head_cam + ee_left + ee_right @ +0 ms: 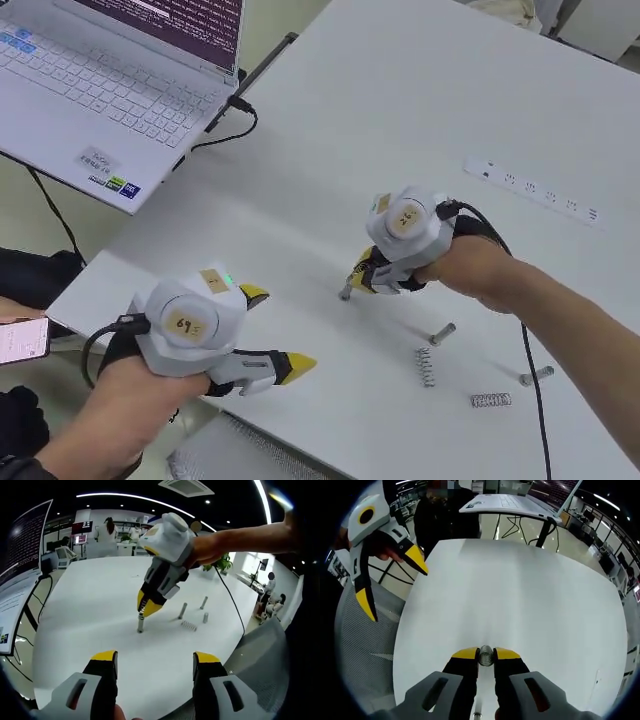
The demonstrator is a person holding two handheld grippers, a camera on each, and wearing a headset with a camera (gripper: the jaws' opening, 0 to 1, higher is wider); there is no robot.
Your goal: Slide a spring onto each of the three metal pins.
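My right gripper (362,275) is shut on a small metal spring (486,656), held upright between its yellow tips. It hovers just above an upright metal pin (345,292) on the white table (400,110); in the left gripper view the spring (141,613) sits right over that pin (141,625). Two more pins (442,333) (536,376) stand to the right. Two loose springs (426,366) (491,400) lie near them. My left gripper (278,330) is open and holds nothing, near the table's front edge, apart from the pins.
An open laptop (120,90) sits at the far left with a black cable (225,125) plugged in. A white power strip (535,190) lies at the back right. A phone (20,340) shows at the left edge. A mesh chair (365,650) stands below the table edge.
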